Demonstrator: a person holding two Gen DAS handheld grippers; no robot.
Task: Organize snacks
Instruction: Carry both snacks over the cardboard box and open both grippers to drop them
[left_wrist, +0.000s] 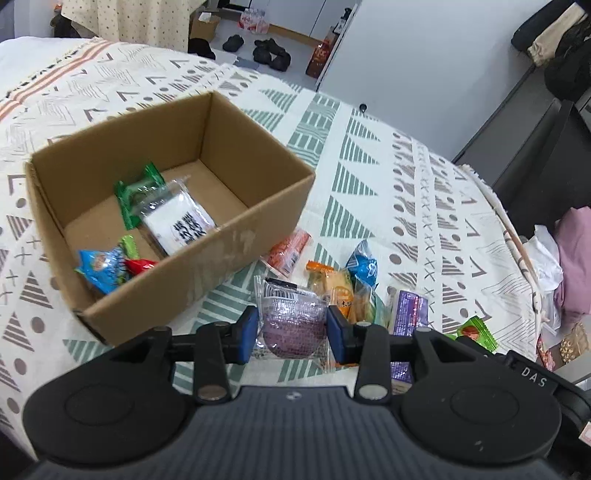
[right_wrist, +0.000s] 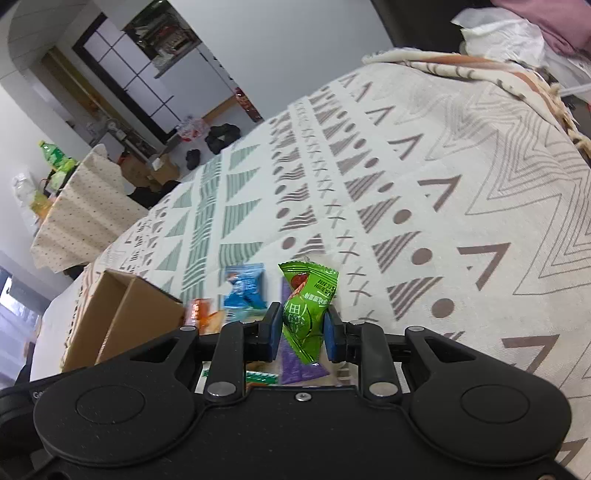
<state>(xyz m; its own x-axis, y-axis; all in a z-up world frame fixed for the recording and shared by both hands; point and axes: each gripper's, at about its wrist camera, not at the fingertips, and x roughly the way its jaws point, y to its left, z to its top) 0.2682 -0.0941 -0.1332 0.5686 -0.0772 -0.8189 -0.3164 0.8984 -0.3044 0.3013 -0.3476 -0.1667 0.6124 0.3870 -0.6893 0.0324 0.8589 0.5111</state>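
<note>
An open cardboard box (left_wrist: 258, 243) stands on the patterned cloth and holds several snack packets, among them a green one (left_wrist: 138, 192) and a white one (left_wrist: 177, 221). My left gripper (left_wrist: 291, 328) is shut on a clear packet with a purple pastry (left_wrist: 291, 321), just right of the box's near corner. My right gripper (right_wrist: 301, 326) is shut on a bright green snack packet (right_wrist: 306, 306) and holds it above the cloth. The box also shows in the right wrist view (right_wrist: 122, 314), to the left of the gripper.
Loose snacks lie on the cloth right of the box: an orange-red packet (left_wrist: 290, 251), an orange one (left_wrist: 332, 284), a blue one (left_wrist: 364, 264), a purple one (left_wrist: 408, 314). The blue packet (right_wrist: 245, 286) also shows in the right wrist view. The table's edge and clutter lie to the right.
</note>
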